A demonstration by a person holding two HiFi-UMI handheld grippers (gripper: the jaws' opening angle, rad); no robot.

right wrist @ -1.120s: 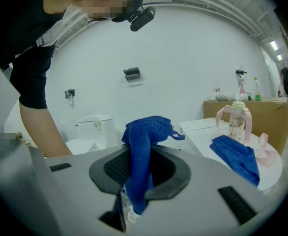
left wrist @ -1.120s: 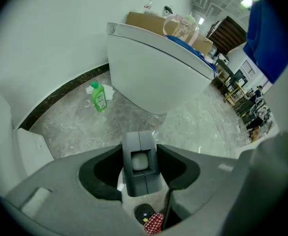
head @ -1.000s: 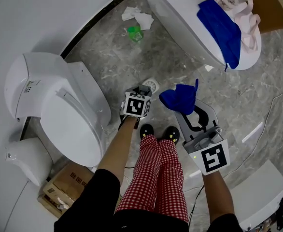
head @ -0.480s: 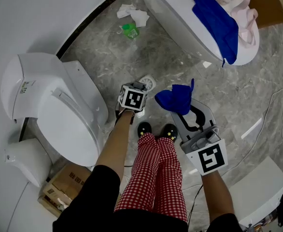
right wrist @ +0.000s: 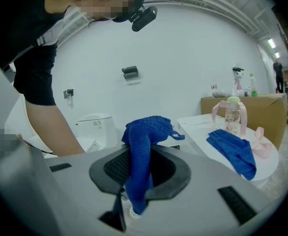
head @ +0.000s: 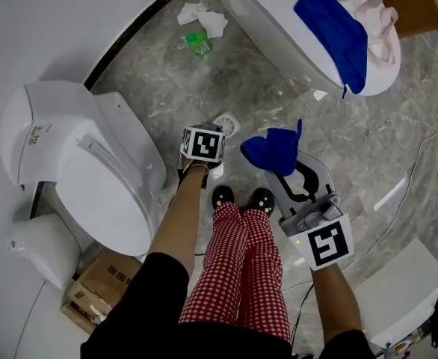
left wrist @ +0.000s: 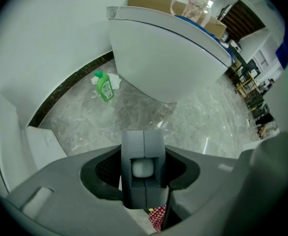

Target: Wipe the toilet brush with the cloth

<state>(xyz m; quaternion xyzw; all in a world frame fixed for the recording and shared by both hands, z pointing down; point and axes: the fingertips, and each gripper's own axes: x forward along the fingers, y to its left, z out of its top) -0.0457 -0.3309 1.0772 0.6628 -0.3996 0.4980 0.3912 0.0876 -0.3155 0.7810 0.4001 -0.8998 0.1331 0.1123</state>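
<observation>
Closed tight, the left gripper (left wrist: pixel 143 149) pinches a white rounded end that I take for the toilet brush handle (left wrist: pixel 143 168), seen end-on, so its long axis runs along the jaws, down toward the floor just right of the toilet (head: pixel 92 170). Farther right of the toilet, the right gripper (head: pixel 285 172) clamps the blue cloth (head: pixel 273 149) just beside the left one. The wipe likely needs the cloth carried leftward and lower, where the brush is hidden.
</observation>
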